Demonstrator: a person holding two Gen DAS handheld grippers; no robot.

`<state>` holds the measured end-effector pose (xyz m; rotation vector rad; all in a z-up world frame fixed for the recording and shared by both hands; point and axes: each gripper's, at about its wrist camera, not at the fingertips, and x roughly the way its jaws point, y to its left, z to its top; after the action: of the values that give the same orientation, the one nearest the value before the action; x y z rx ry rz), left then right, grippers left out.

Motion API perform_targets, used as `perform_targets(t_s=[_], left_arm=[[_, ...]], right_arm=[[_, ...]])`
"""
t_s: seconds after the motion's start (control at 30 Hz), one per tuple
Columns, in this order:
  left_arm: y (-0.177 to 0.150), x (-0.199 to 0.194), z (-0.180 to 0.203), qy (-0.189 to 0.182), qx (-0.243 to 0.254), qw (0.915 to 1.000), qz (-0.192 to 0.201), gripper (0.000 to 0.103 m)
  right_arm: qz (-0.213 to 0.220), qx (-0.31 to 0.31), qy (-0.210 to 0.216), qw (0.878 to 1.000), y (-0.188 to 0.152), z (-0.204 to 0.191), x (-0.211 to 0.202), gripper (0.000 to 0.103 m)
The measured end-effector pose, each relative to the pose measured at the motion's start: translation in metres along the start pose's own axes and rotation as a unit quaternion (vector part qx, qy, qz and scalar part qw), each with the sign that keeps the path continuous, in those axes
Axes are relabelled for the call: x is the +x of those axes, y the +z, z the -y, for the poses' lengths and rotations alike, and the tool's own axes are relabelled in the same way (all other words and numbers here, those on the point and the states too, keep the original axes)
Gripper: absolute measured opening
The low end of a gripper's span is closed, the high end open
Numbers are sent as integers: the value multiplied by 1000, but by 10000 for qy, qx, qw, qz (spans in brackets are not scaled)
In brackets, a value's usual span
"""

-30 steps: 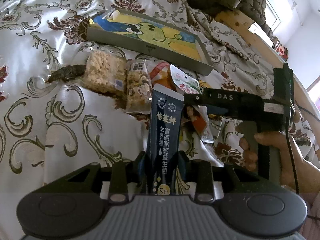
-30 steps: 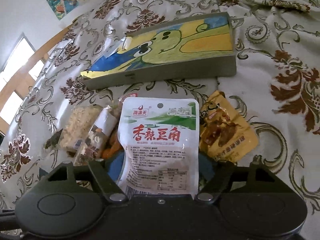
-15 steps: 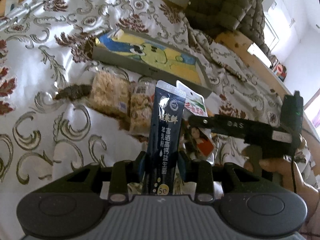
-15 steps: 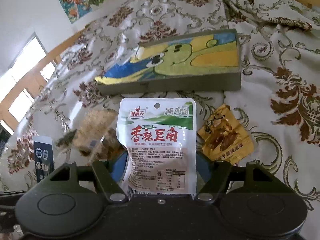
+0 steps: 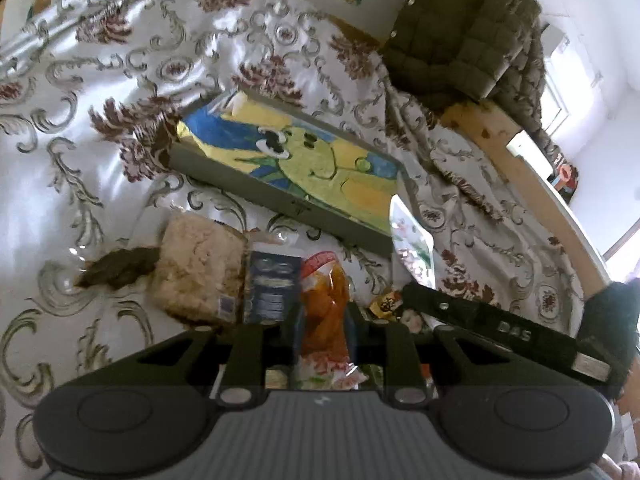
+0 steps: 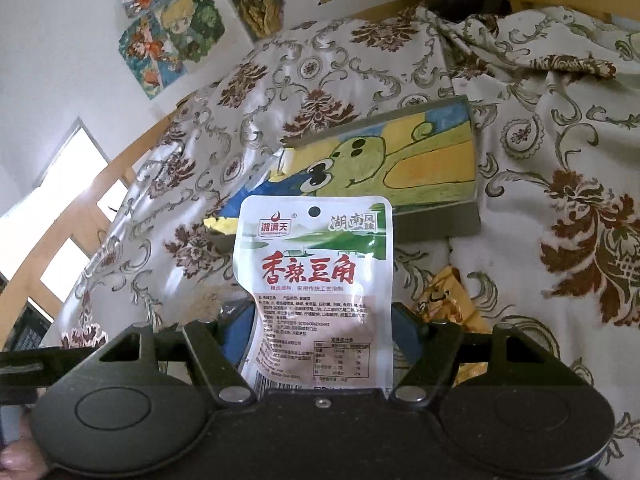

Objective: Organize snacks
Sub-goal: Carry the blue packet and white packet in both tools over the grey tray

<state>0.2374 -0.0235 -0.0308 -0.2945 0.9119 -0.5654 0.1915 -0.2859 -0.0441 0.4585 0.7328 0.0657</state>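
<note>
Grey tray [image 5: 280,200] [image 6: 440,224]: cartoon-printed floor showing. It sits at 12 o'clock from both claws. Right gripper [image 6: 320,320] is clamped on the white pouch [image 6: 312,264], which stands upright. Left gripper [image 5: 324,312] jaws have just been closing, with the orange packet [image 5: 324,292] between them; can't tell if they press on it. Blue stick pack [image 5: 272,288] is at its 10 o'clock.

a floral bedspread [image 5: 100,184] in white, grey and brown is spread over the bed; an olive quilted jacket [image 5: 460,28] is draped over a wooden bed rail [image 5: 516,168]; cartoon posters [image 6: 172,36] are pinned to the white wall [image 6: 60,40]; bright windows [image 6: 68,216] are seen at the left
</note>
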Motion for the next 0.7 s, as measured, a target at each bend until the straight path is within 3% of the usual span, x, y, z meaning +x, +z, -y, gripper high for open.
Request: perform_targets(t_s=[0.07, 0.17, 0.3, 0.4, 0.57, 0.63, 0.7], left_arm=[[-2, 10, -2, 115, 21, 9999, -128, 25], [-13, 18, -12, 583, 96, 9980, -237, 29], [-26, 23, -21, 1164, 336, 9922, -290, 53], [-27, 27, -18, 1285, 607, 9895, -261, 59], [-26, 42, -15, 1177, 690, 9896, -455, 58], [-27, 45, -14, 1109, 726, 9899, -496, 45], [-27, 45, -14, 1020, 685, 9911, -519, 39]], right_arm=[[-26, 40, -7, 10000, 1, 3, 2, 73], [-69, 89, 1, 9999, 0, 7, 3, 73], [-112, 54, 46, 9999, 0, 5, 7, 73], [-158, -29, 79, 9998, -2, 1, 9, 73], [-192, -115, 85, 9997, -4, -2, 11, 73], [-189, -111, 85, 9997, -4, -2, 11, 73], [-194, -107, 88, 9997, -4, -2, 12, 73]])
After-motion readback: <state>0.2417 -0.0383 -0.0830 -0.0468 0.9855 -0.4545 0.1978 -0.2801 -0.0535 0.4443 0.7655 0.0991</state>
